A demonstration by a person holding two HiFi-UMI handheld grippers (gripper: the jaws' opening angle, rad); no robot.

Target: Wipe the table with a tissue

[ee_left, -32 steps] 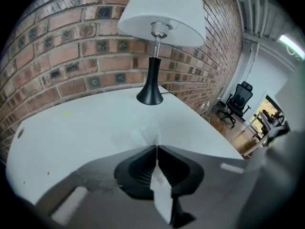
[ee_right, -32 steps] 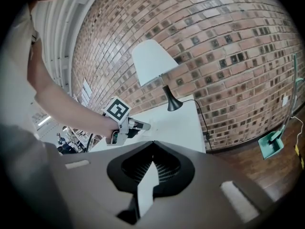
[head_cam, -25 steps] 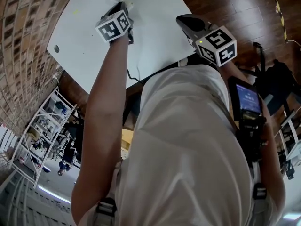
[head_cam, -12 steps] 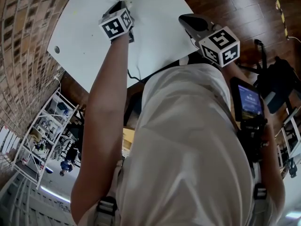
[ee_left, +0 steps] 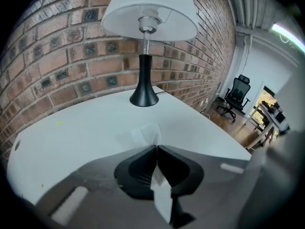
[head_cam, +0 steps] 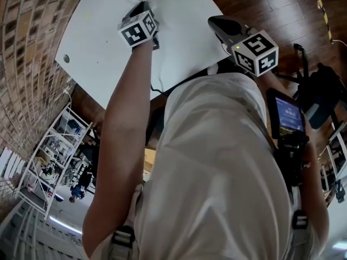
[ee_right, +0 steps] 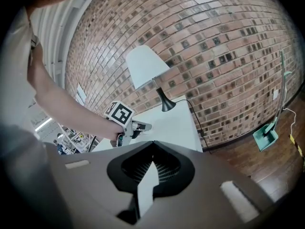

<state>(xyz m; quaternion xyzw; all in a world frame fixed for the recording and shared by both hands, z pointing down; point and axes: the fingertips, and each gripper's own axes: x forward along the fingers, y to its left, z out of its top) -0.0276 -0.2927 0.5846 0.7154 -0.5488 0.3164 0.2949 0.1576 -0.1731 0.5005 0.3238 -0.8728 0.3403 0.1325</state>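
Observation:
My left gripper [ee_left: 156, 147] is shut on a white tissue [ee_left: 145, 135]. The tissue's front part lies on the white table [ee_left: 81, 137], and a strip of it trails back between the jaws. In the head view this gripper [head_cam: 140, 7] reaches over the far part of the table [head_cam: 179, 31]. My right gripper [head_cam: 214, 21] hovers at the table's near right edge with its jaws closed [ee_right: 152, 143]. A white patch shows behind its tips, and I cannot tell what it is. The right gripper view also shows the left gripper [ee_right: 142, 126] low on the table [ee_right: 178, 123].
A black lamp with a white shade [ee_left: 145, 13] stands at the table's far end by the brick wall, its cord running off the edge. The tabletop has a small hole [head_cam: 66, 58]. An office chair [ee_left: 237, 92], shelving [head_cam: 54, 145] and a green dustpan [ee_right: 264, 137] stand around it.
My left gripper has slid a little to the right across the table with the tissue. The right gripper has drifted slightly right too.

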